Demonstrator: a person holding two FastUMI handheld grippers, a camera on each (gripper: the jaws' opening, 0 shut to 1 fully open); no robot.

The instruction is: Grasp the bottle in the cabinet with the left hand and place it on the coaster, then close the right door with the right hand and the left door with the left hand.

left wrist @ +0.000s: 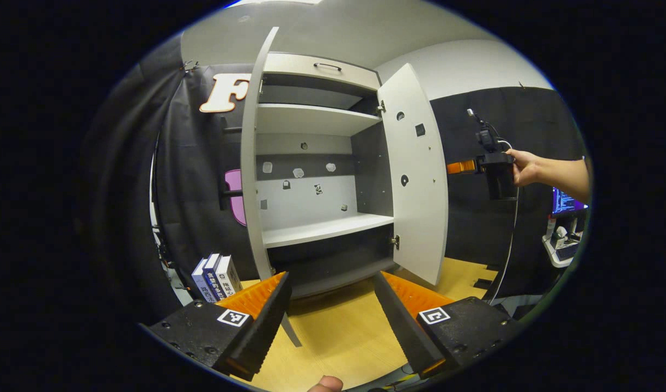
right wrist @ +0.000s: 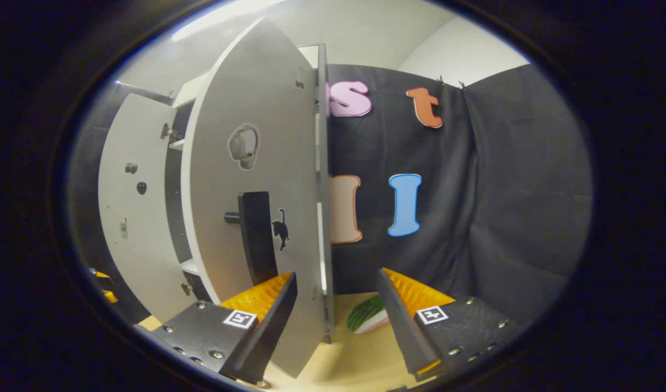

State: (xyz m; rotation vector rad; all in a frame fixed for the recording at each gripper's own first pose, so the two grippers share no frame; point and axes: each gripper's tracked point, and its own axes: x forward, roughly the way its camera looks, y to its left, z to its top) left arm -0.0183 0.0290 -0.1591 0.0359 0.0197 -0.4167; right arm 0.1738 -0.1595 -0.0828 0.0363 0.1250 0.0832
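The left gripper [left wrist: 333, 305] hangs wide open and holds nothing; a gap of bare wooden table [left wrist: 338, 337] shows between its fingers. Straight ahead of it stands the cabinet [left wrist: 316, 179] with both doors swung out. The left door [left wrist: 251, 163] is edge-on, just above the left finger, and the right door [left wrist: 417, 174] stands open above the right finger. A few books [left wrist: 215, 277] stand beside the left finger, at the foot of the left door. Far off to the right, a hand [left wrist: 523, 166] holds the other gripper level behind the right door.

In the right gripper view, the right gripper [right wrist: 335, 305] is also wide open and empty. The right door [right wrist: 256, 190] stands close ahead, its free edge between the fingers, nearer the left finger, with its dark handle [right wrist: 256, 234] just above that finger; whether a finger touches the door cannot be told. A green and white object [right wrist: 368, 316] lies on the table between the fingers. I cannot tell where the bottle or the coaster is.
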